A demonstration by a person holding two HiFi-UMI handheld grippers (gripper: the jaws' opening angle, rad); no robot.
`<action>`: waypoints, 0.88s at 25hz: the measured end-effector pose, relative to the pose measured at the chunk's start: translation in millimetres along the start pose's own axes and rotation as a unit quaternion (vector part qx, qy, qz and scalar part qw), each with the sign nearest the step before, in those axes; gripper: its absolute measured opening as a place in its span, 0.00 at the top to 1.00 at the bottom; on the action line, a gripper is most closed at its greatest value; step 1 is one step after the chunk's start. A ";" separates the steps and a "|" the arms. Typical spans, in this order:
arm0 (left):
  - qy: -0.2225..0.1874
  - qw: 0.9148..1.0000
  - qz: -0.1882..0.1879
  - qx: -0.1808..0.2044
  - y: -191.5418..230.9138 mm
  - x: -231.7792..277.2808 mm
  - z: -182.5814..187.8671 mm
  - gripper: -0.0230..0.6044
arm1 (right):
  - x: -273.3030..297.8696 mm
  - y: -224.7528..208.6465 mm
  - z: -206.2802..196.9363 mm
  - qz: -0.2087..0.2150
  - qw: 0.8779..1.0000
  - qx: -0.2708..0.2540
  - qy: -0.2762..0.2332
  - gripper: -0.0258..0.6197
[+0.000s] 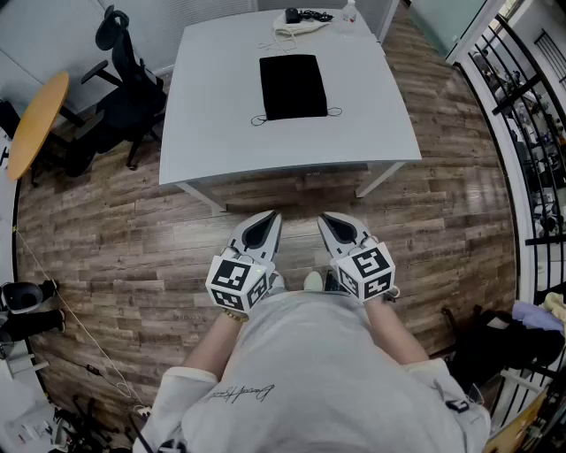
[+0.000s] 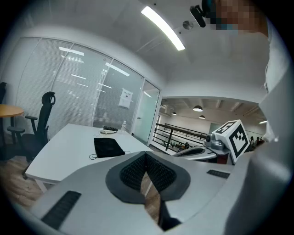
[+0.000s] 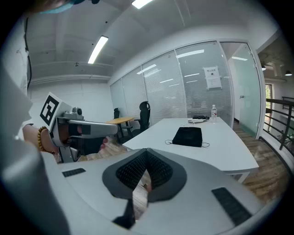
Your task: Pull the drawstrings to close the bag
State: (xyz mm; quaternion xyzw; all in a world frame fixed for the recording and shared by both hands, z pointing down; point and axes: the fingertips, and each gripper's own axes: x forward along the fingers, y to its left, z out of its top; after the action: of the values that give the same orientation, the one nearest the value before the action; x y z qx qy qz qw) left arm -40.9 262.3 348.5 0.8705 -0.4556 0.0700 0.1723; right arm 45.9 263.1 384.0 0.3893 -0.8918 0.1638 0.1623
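Note:
A flat black drawstring bag (image 1: 293,86) lies on the white table (image 1: 212,133), a thin cord showing at each near corner. It also shows far off in the left gripper view as the bag (image 2: 108,147) and in the right gripper view as the bag (image 3: 188,136). My left gripper (image 1: 271,218) and right gripper (image 1: 325,219) are held close to the person's body, over the wood floor, well short of the table. Both are shut with nothing between the jaws.
A black office chair (image 1: 124,84) and a round wooden table (image 1: 35,124) stand left of the white table. A bottle (image 1: 349,12) and cables (image 1: 305,19) lie at its far end. A black railing (image 1: 522,115) runs along the right.

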 end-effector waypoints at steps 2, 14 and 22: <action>0.001 1.000 0.001 0.002 -1.4 0.4 0.4 0.95 | -0.4 0.5 -1.8 0.001 1.000 -0.003 0.001 0.92; 0.002 1.000 -0.009 0.007 -1.9 -2.3 4.2 0.95 | 0.1 6.3 -3.9 -0.003 1.000 0.002 0.003 0.92; 0.005 1.000 -0.020 0.013 4.3 -3.5 4.8 0.95 | 9.8 12.9 -0.6 0.002 1.000 0.015 -0.001 0.92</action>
State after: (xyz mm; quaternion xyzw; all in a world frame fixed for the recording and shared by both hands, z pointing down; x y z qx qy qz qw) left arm -46.5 260.9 344.1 0.8812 -0.4364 0.0770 0.1646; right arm 30.1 265.3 386.5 0.3899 -0.8903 0.1767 0.1551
